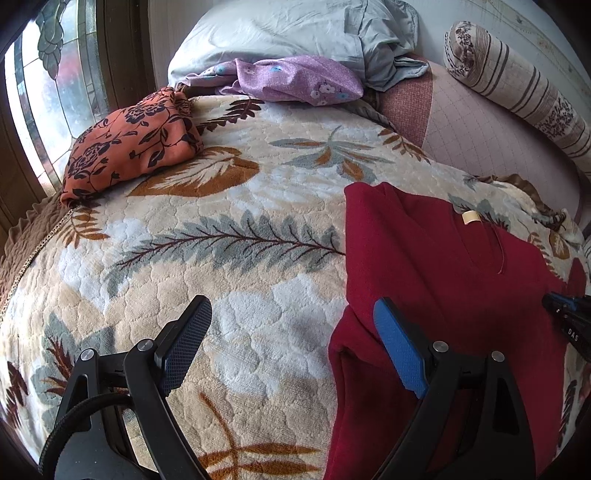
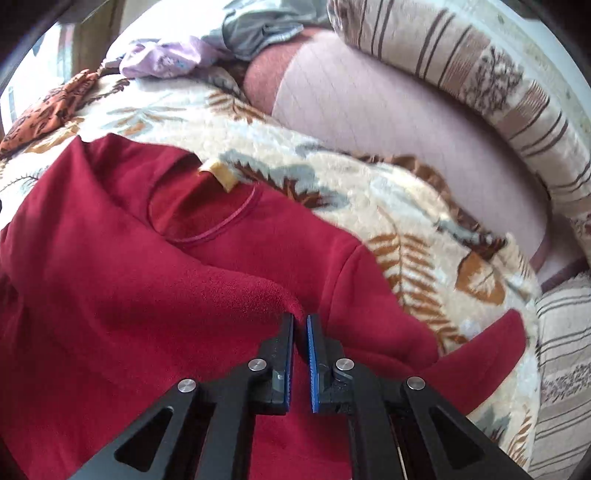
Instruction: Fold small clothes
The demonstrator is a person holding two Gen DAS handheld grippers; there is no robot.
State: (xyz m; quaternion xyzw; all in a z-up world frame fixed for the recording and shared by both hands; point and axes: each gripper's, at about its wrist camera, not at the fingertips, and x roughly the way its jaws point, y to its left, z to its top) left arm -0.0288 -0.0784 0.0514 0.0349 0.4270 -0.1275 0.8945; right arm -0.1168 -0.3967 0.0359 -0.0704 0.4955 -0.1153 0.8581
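A dark red long-sleeved top [image 1: 443, 280] lies flat on the leaf-patterned blanket [image 1: 229, 206], neckline and cream label [image 1: 470, 217] facing up. My left gripper [image 1: 291, 306] hovers open over the blanket. Its blue-padded finger [image 1: 399, 347] is above the top's left edge, and nothing sits between its pads. In the right wrist view my right gripper [image 2: 300, 317] is shut on a raised fold of the red top [image 2: 122, 266], near the sleeve seam. That fabric rises in a ridge to the tips. The right gripper [image 1: 567, 314] also shows at the right edge of the left wrist view.
An orange floral folded garment [image 1: 129, 147] lies at the blanket's far left by the window [image 1: 48, 92]. A purple floral cloth [image 1: 295, 79] and a grey-blue pillow [image 1: 280, 33] sit at the back. A striped bolster [image 1: 524, 96] runs along the right, beside a pink quilted sheet [image 1: 480, 140].
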